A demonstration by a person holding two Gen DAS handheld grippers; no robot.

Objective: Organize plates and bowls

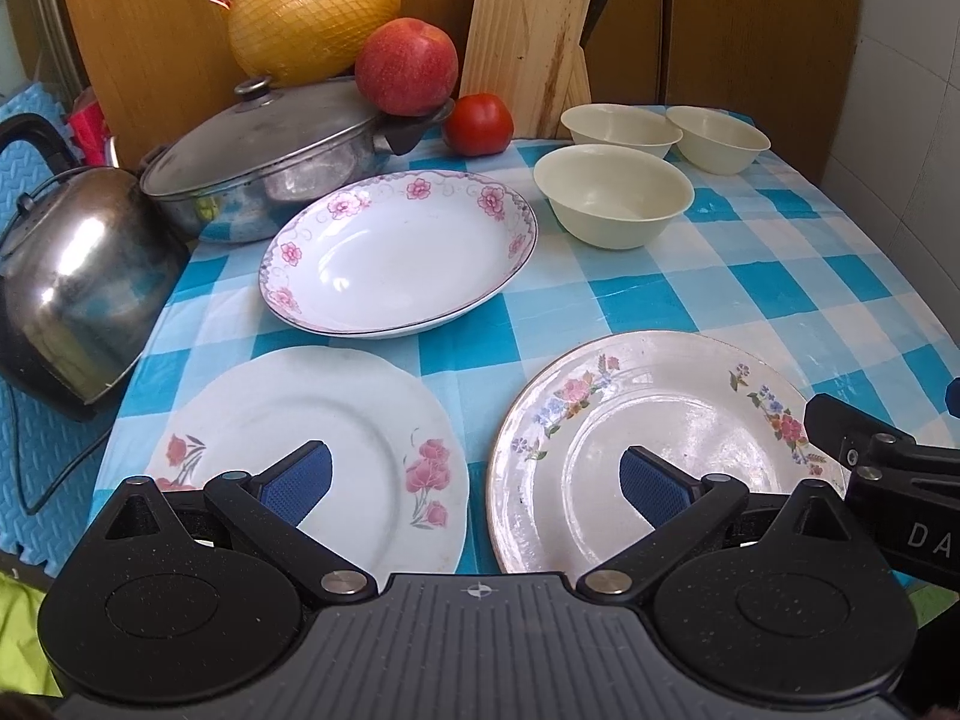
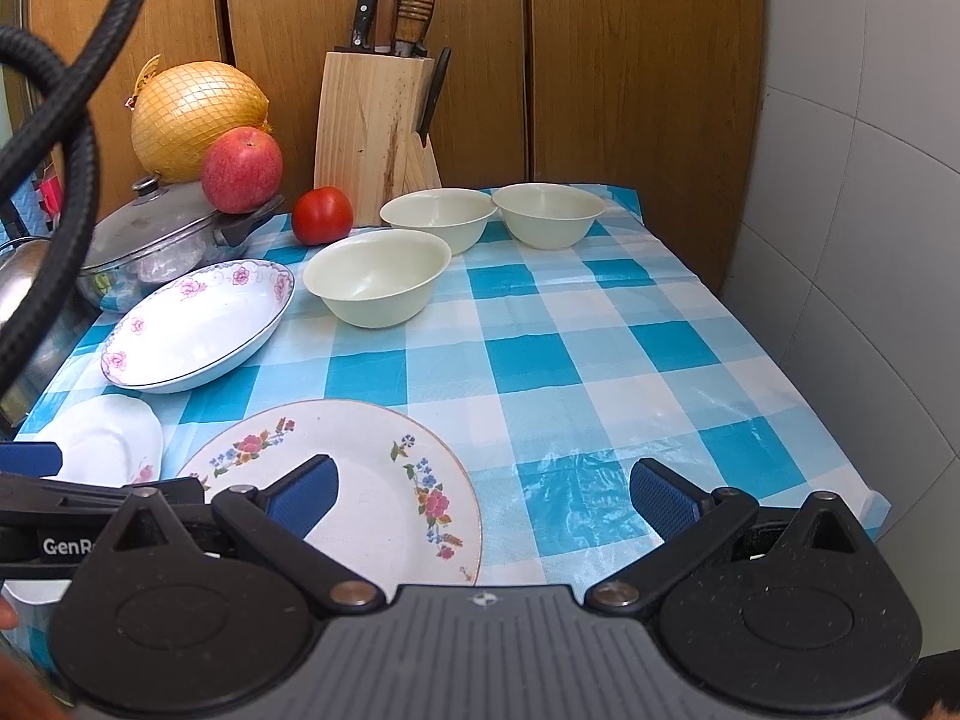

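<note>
The right half of the blue-and-white checked worktop (image 2: 630, 360) lies bare and passable. Three cream bowls (image 2: 378, 282) and a wooden knife block (image 2: 372, 126) close the back; a lidded steel pot (image 1: 264, 162) and steel kettle (image 1: 78, 282) wall the left.

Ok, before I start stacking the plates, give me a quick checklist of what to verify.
1. Left gripper open and empty: ok.
2. Right gripper open and empty: ok.
3. Multicolour-flower plate lying flat, nothing on it: ok.
4. Pink-flower flat plate bare, apart from the other plate: ok.
5. Deep pink-rimmed dish: a second rim shows beneath, possibly two already stacked: cannot tell.
6. Three cream bowls upright, unstacked, empty: ok.
</note>
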